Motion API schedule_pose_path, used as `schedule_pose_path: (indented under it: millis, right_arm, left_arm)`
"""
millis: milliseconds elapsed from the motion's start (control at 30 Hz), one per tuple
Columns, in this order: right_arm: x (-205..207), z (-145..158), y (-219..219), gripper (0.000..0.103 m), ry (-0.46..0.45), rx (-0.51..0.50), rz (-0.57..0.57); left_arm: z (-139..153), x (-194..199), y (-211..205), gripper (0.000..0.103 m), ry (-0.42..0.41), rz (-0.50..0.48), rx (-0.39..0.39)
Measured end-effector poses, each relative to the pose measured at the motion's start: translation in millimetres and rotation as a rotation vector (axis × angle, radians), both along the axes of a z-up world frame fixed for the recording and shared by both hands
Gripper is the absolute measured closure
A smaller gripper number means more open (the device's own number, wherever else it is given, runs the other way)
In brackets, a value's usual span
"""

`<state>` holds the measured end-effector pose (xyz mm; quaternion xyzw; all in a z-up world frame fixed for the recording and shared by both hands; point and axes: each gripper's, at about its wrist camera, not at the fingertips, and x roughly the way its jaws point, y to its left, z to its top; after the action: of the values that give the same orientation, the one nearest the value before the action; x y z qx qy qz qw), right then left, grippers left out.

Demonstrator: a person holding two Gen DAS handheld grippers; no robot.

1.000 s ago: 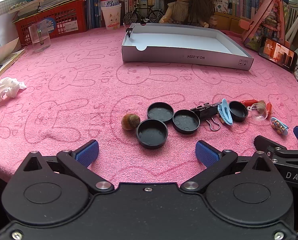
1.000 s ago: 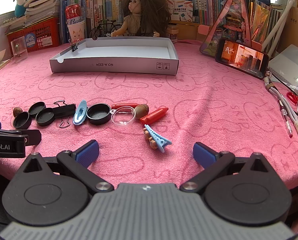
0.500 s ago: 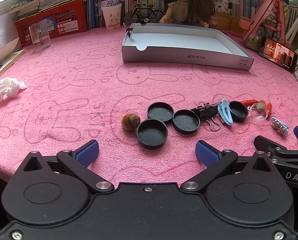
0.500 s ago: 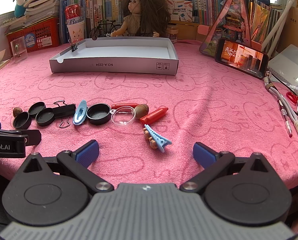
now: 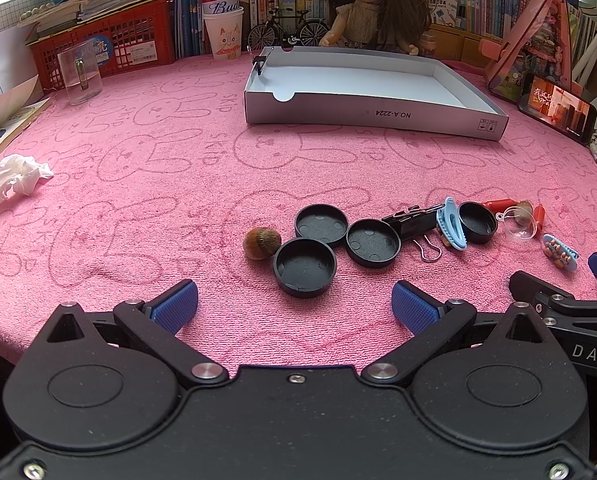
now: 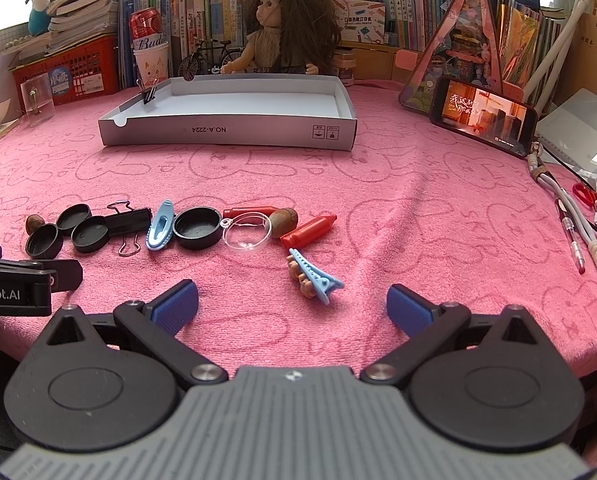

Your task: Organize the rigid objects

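Round black plastic caps (image 5: 304, 267) and a ribbed nut (image 5: 261, 242) lie on fuzzy pink towelling near both tools, left tool (image 5: 294, 306) and right tool (image 6: 292, 307), spread wide, empty.

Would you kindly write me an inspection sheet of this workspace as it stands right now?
Surface: pink towel printed with rabbits, covering the table.
Job's things: four black caps, nut, binder clip, blue clips, clear dome, red crayons lie loose in a row; white box behind holds only a binder clip on its wall.
Clutter: crumpled tissue, phone, pens.
Grippers: left gripper and right gripper open, holding nothing.
Cables: white cord at right.
Surroundings: doll, books, red basket.
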<state>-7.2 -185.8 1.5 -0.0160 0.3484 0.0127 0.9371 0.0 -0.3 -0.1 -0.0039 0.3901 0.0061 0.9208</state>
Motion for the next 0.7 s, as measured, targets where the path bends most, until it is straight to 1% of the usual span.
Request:
schedule_pose_path:
  millis: [500, 700]
  right_arm:
    - [-0.4, -0.1, 0.3, 0.000, -0.001, 0.000, 0.000]
    - [-4.3, 0.3, -1.1, 0.000, -0.018, 0.003, 0.006]
  left_arm:
    - [0.0, 0.0, 0.0, 0.000, 0.000, 0.000, 0.001]
    - [-0.6, -0.3, 1.2, 0.000, -0.009, -0.006, 0.001]
